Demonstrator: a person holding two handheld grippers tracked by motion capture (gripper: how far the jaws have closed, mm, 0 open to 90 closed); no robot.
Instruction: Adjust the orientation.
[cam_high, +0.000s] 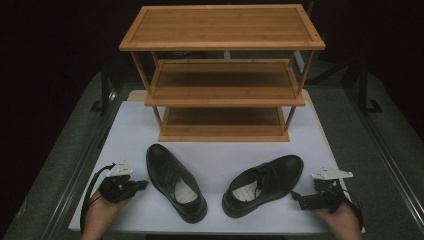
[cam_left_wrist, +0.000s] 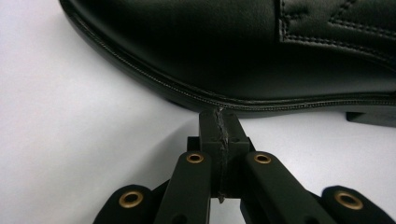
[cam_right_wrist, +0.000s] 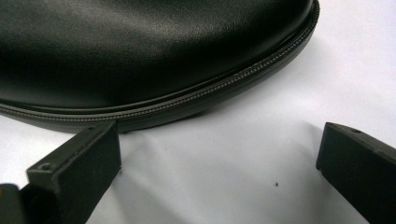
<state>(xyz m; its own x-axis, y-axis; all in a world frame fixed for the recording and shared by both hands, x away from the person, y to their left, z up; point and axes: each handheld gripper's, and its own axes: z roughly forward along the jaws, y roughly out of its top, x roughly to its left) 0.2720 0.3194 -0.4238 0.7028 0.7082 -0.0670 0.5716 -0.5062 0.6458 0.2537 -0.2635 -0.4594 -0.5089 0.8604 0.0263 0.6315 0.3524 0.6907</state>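
Two black leather dress shoes lie on the white table top (cam_high: 215, 155). The left shoe (cam_high: 175, 181) has its toe toward the shelf; the right shoe (cam_high: 264, 184) angles its toe up and to the right. My left gripper (cam_high: 142, 184) sits just left of the left shoe, jaws shut with nothing between them. In the left gripper view its tips (cam_left_wrist: 219, 116) almost touch the sole edge of the left shoe (cam_left_wrist: 224, 51). My right gripper (cam_high: 296, 196) rests beside the right shoe's toe, jaws open. In the right gripper view the right shoe (cam_right_wrist: 140, 51) lies just beyond the spread fingertips (cam_right_wrist: 93, 144).
A three-tier bamboo shoe rack (cam_high: 222, 75) stands at the back of the table, its shelves bare. Dark floor and metal rails (cam_high: 385, 150) flank the table on both sides. White surface lies open between the shoes and the rack.
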